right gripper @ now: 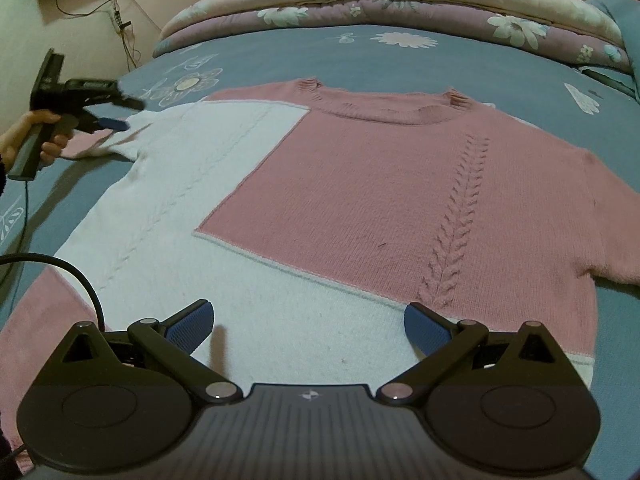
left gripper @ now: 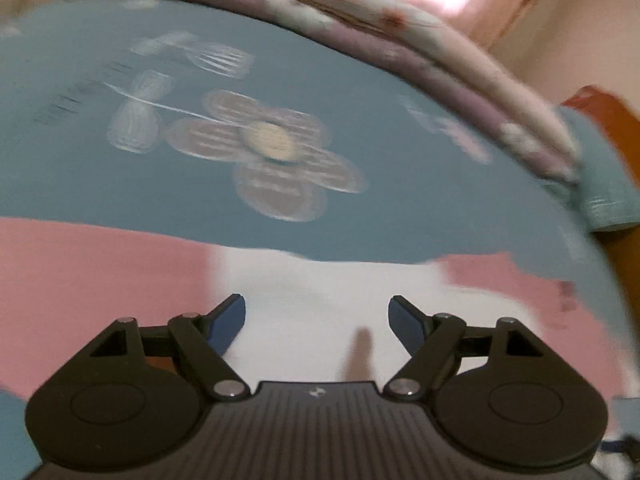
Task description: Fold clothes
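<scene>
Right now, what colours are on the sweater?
Pink and white blocks on the sweater, clearest in the right wrist view.

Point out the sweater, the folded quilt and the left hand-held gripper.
sweater [right gripper: 360,184]: right wrist view, on its pink front panel.
folded quilt [right gripper: 400,12]: right wrist view, on its floral side at the bed's far end.
left hand-held gripper [right gripper: 120,114]: right wrist view, between its open fingertips.

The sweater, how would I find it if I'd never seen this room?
Look at the blue flowered bedsheet. The sweater lies flat on it, in front of the folded quilt. It's the only knitted thing, with big pink and white blocks.
</scene>
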`<action>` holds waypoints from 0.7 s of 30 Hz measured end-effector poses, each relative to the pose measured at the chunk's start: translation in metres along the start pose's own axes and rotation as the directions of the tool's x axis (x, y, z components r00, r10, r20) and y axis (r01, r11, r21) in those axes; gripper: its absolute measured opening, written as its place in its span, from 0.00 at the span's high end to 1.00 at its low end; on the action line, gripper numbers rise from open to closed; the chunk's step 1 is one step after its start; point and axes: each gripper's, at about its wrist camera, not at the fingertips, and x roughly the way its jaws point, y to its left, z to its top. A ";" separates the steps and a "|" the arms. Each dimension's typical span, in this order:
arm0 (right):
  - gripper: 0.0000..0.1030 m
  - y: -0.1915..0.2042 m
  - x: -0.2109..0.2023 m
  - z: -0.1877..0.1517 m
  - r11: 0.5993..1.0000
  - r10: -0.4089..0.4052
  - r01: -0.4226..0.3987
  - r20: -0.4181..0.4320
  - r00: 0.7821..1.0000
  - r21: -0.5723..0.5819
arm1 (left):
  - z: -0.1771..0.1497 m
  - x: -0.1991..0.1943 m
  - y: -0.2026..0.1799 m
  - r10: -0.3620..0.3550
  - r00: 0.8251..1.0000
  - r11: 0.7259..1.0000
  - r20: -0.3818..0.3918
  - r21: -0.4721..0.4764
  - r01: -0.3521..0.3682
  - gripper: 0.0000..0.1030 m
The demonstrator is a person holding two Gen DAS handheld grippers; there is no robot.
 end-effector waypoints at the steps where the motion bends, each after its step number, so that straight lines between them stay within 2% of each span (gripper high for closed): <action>1: 0.00 0.000 0.000 0.000 1.000 0.002 -0.002 0.001 1.000 0.001 | 0.001 -0.002 0.010 0.058 0.998 0.998 -0.008 0.012 -0.058 0.23; 4: 0.00 0.000 0.000 0.000 1.000 0.002 -0.002 0.001 1.000 -0.002 | 0.004 -0.016 0.039 0.113 0.993 0.993 0.015 -0.034 -0.112 0.23; 6: 0.00 0.001 0.001 0.000 1.000 -0.002 0.002 0.001 1.000 -0.008 | 0.007 -0.021 0.050 0.217 0.976 0.974 0.019 -0.079 -0.215 0.24; 8: 0.00 0.002 0.001 -0.001 1.000 -0.007 0.007 0.002 1.000 -0.012 | 0.008 -0.028 0.051 0.254 0.967 0.959 0.018 -0.132 -0.249 0.25; 10: 0.00 0.002 0.001 -0.001 1.000 -0.009 0.009 0.002 1.000 -0.013 | 0.004 -0.031 0.034 0.186 0.982 0.980 0.039 -0.086 -0.182 0.24; 12: 0.00 0.003 0.001 -0.001 1.000 -0.011 0.011 0.004 1.000 -0.015 | -0.002 -0.031 0.003 0.101 0.993 0.994 0.054 0.026 -0.103 0.23; 13: 0.00 0.003 0.001 -0.001 1.000 -0.013 0.013 0.003 1.000 -0.017 | -0.006 -0.029 -0.014 0.066 0.996 0.993 0.053 0.095 -0.071 0.22; 15: 0.00 0.004 0.001 -0.001 1.000 -0.015 0.015 0.001 1.000 -0.020 | -0.017 -0.023 -0.044 0.034 0.998 0.972 0.045 0.230 -0.043 0.22; 18: 0.00 0.003 0.001 -0.001 1.000 -0.013 0.013 0.001 1.000 -0.017 | -0.038 -0.019 -0.063 0.030 0.999 0.938 0.019 0.346 -0.035 0.22; 20: 0.00 0.002 0.001 -0.001 1.000 -0.012 0.012 0.000 1.000 -0.016 | -0.052 -0.019 -0.060 0.049 0.999 0.916 0.004 0.399 -0.046 0.21; 21: 0.00 0.002 0.000 -0.001 1.000 -0.011 0.011 -0.001 1.000 -0.015 | -0.055 -0.022 -0.052 0.075 0.997 0.919 0.009 0.388 -0.072 0.20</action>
